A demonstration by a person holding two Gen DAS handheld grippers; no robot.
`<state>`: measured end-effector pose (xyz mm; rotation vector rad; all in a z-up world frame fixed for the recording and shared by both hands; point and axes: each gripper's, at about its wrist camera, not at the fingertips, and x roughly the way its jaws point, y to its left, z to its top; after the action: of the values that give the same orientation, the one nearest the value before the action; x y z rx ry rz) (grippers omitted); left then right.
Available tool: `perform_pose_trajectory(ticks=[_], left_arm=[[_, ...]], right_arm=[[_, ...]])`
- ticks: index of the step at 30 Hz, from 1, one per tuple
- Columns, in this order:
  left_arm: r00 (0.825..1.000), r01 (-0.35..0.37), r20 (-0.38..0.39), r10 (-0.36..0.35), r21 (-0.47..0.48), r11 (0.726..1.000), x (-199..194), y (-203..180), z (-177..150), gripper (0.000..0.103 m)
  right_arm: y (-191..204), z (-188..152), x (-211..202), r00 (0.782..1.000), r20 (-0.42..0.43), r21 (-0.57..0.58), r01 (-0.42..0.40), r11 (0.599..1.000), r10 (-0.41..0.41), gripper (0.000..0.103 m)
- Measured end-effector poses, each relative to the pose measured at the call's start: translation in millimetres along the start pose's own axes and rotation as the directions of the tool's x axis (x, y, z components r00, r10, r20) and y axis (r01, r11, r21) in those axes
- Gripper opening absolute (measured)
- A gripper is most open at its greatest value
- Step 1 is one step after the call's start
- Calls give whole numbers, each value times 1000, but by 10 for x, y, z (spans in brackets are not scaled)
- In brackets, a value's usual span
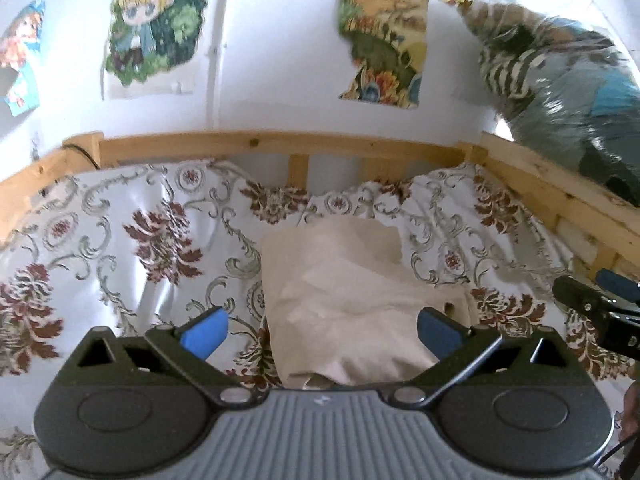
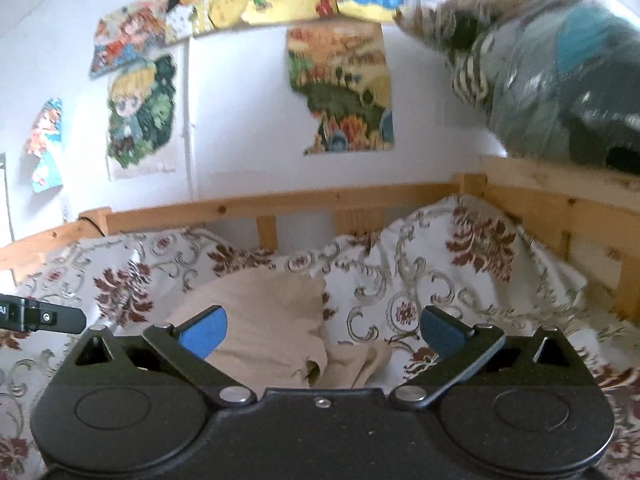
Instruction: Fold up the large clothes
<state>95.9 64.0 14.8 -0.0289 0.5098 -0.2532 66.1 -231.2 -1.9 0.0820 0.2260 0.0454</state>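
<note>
We find almost nothing legible here. At the far left edge of the right wrist view, to the left of our right-hand tool, the black body of the left gripper (image 2: 42,316) carries white lettering cut off by the frame; only what looks like "AI" shows, beside a small round mark we cannot make out. A faint pale emblem sits at the centre of the grey ribbed housing (image 1: 320,400) just behind the left tool's fingers, too small to read. The posters (image 2: 340,84) on the wall ahead show pictures only, with no words we can read.
</note>
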Motion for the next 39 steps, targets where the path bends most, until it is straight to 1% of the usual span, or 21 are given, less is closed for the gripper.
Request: perform_pose_trajectory(ticks=[3, 5, 10, 15, 18, 21, 25, 28, 39], left_arm=[[999, -12, 35, 12, 3, 1000, -211, -12, -70, 102], [999, -16, 41, 16, 0, 1000, -320, -1, -137, 102], [1000, -12, 11, 12, -13, 1000, -464, 77, -350, 102], [1000, -12, -6, 12, -23, 1000, -517, 131, -564, 102], [1000, -19, -11, 19, -18, 1000, -514, 127, -680, 102], [999, -25, -27, 25, -14, 1000, -482, 125, -752, 102], [998, -36, -47, 36, -19, 999, -442, 123, -800, 102], [998, -39, -48, 38, -19, 999, -438, 131, -808, 102], [998, -39, -42, 38, -19, 999, -450, 134, -802, 102]], right_arm=[[73, 34, -306, 999, 40, -24, -2, 1000, 3, 102], [116, 48, -476, 998, 62, -32, -3, 999, 5, 102], [192, -23, -806, 998, 69, -13, 7, 1000, -6, 102], [271, -190, -998, 997, 65, -14, 32, 999, -31, 102], [306, -314, -1018, 998, 51, -39, 43, 998, -41, 102], [320, -428, -993, 999, 17, -59, 40, 997, -39, 102], [330, -492, -924, 999, -21, -61, 28, 998, -29, 102], [343, -523, -891, 999, -38, -65, 23, 998, -25, 102], [331, -530, -880, 999, -48, -61, 22, 998, -25, 102]])
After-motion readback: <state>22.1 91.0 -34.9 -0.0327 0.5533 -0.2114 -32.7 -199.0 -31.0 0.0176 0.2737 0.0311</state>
